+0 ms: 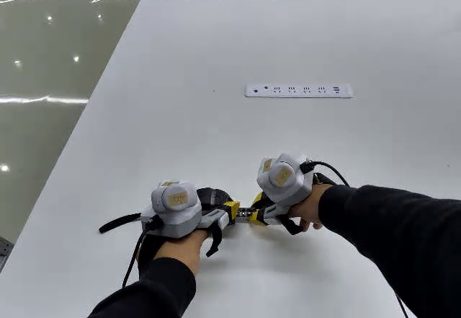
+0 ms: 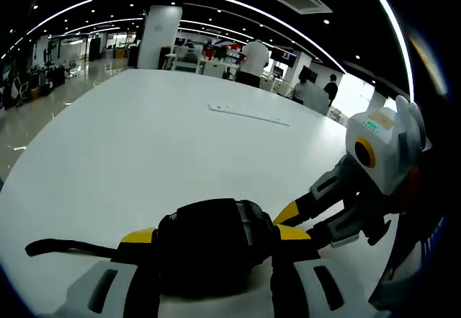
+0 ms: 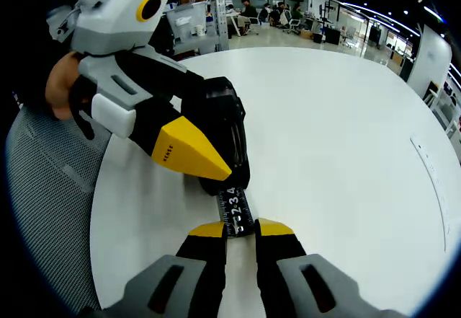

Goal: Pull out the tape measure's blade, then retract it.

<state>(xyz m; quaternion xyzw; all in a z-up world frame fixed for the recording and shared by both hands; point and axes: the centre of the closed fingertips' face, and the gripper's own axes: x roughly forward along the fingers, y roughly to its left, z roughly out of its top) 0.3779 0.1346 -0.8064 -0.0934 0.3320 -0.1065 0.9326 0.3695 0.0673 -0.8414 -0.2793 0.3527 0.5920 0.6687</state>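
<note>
The black tape measure case (image 1: 210, 198) lies on the white table (image 1: 288, 37) near its front edge. My left gripper (image 1: 225, 214) is shut on the case (image 2: 212, 249), whose black strap (image 2: 65, 247) trails off to the left. A short length of numbered blade (image 3: 233, 208) sticks out of the case (image 3: 227, 127). My right gripper (image 3: 238, 230) is shut on the blade's end, its yellow-tipped jaws pressed to either side. In the head view the right gripper (image 1: 254, 214) sits just right of the left one, almost touching it.
A white power strip (image 1: 299, 91) lies flat farther back on the table, also seen as the strip (image 2: 248, 114). The table's left edge (image 1: 108, 80) drops to a glossy floor. People stand at desks in the far background.
</note>
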